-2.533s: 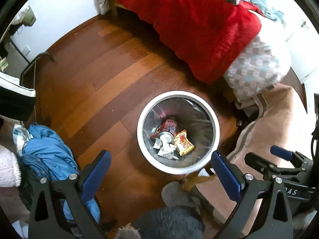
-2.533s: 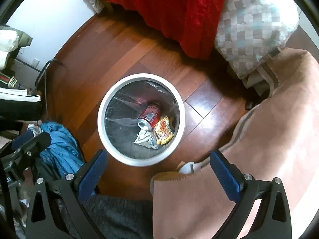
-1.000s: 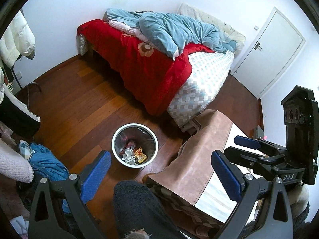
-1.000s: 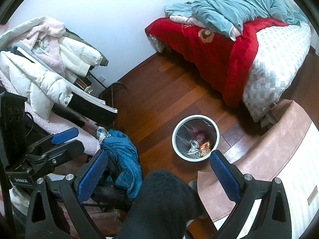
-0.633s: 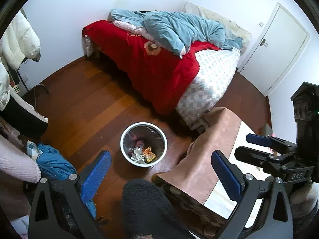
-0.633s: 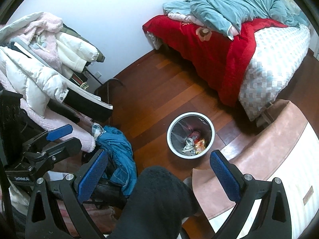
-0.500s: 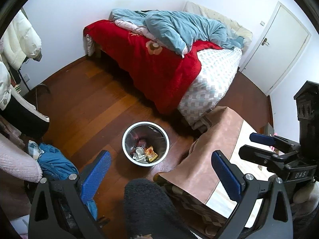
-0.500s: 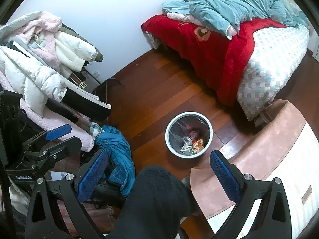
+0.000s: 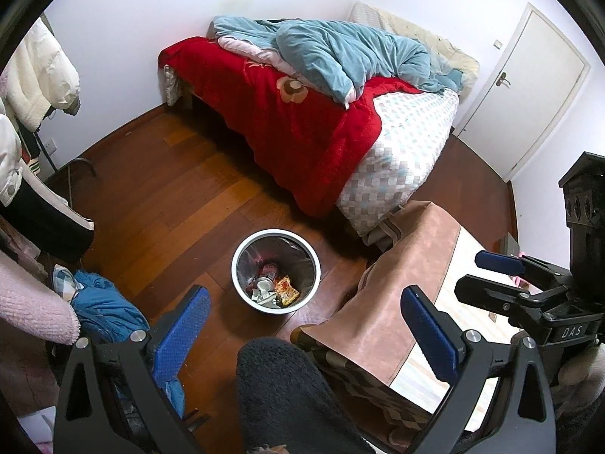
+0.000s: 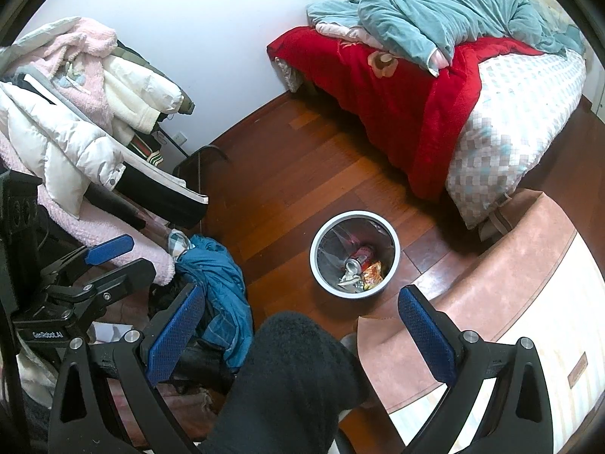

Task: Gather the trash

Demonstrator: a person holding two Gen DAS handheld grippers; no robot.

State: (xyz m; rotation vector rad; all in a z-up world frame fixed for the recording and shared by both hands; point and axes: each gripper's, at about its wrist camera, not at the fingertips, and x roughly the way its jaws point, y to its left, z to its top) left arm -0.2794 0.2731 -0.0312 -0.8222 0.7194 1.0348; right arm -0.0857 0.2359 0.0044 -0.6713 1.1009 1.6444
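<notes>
**Pulled back high above the bin**

Both grippers have risen well away from the trash bin [image 9: 276,272], which now sits small on the wood floor [image 9: 159,204] near the bed [image 9: 314,113]. I hold my left gripper [image 9: 306,333] and right gripper [image 10: 302,329] wide apart, empty. A red can [image 10: 361,255] and yellow wrapper [image 10: 372,274] lie inside.

White-rimmed bin [image 9: 237,265] holds a red can [image 9: 269,269]; red blanket [image 9: 287,121], teal duvet [image 9: 340,49], checked pastel sheet [image 9: 401,159].
</notes>
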